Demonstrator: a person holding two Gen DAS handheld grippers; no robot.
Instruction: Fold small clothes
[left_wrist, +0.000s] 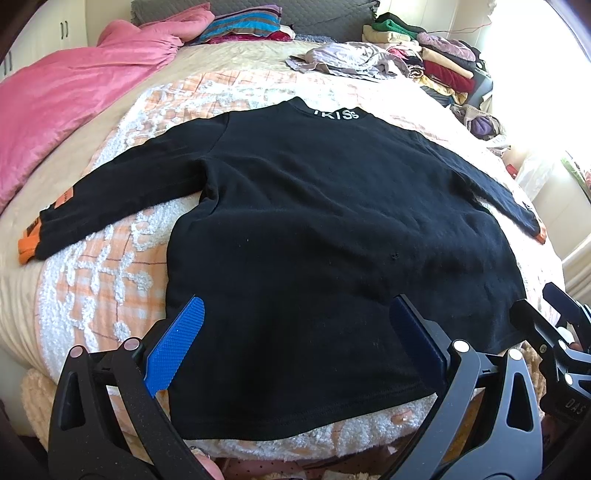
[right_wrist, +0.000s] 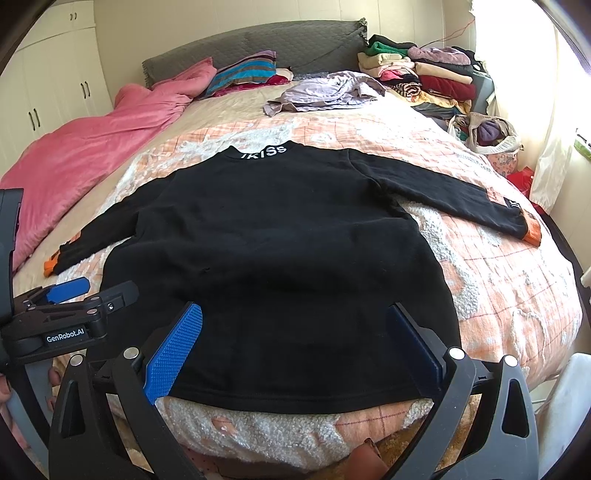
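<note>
A black long-sleeved sweatshirt (left_wrist: 314, 221) with white collar lettering and orange cuffs lies flat on the bed, both sleeves spread out; it also shows in the right wrist view (right_wrist: 277, 240). My left gripper (left_wrist: 295, 332) is open and empty, hovering over the hem's left part. My right gripper (right_wrist: 295, 332) is open and empty over the hem's right part. The right gripper shows at the right edge of the left wrist view (left_wrist: 561, 325). The left gripper shows at the left of the right wrist view (right_wrist: 66, 295).
A peach and white blanket (right_wrist: 498, 277) covers the bed. A pink quilt (left_wrist: 66, 99) lies at the left. A crumpled lilac garment (right_wrist: 325, 92) and stacks of folded clothes (right_wrist: 436, 77) sit at the far right. A wardrobe (right_wrist: 55, 85) stands at the left.
</note>
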